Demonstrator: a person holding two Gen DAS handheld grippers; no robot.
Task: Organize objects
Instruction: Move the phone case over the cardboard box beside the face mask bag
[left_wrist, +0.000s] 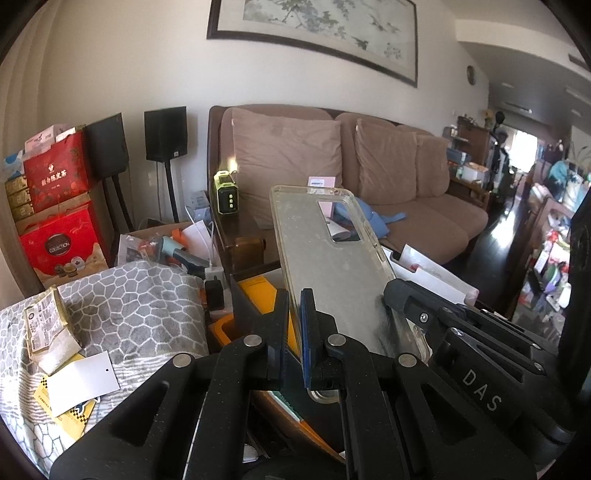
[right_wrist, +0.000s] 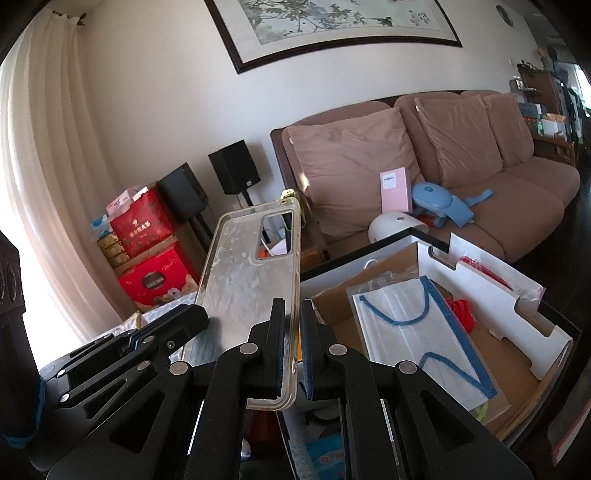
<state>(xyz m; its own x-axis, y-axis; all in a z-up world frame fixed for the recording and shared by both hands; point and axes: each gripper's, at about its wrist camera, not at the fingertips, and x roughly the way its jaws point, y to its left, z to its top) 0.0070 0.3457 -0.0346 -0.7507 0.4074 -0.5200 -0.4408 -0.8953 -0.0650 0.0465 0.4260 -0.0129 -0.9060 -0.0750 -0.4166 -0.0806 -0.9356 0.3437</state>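
Starting at my left, I am looking past the grey patterned blanket (left_wrist: 129, 295), which is lying littered with packets and cards. I am keeping the left gripper (left_wrist: 294, 332) pinched nearly closed on the left edge of the clear phone case (left_wrist: 332, 266), and the case is hanging in the air in front of the brown sofa (left_wrist: 369, 166). Moving right, I am clamping the right gripper (right_wrist: 291, 339) just as narrowly on the case's opposite long edge, with the open cardboard box (right_wrist: 498, 295) holding a pack of face masks (right_wrist: 417, 325) just beside it. I am judging the risk to be the doubled grip: the case is thin and flexible, so if my two hands are drifting apart or twisting, it may be bowing and springing from one set of pads, dropping into the clutter below.
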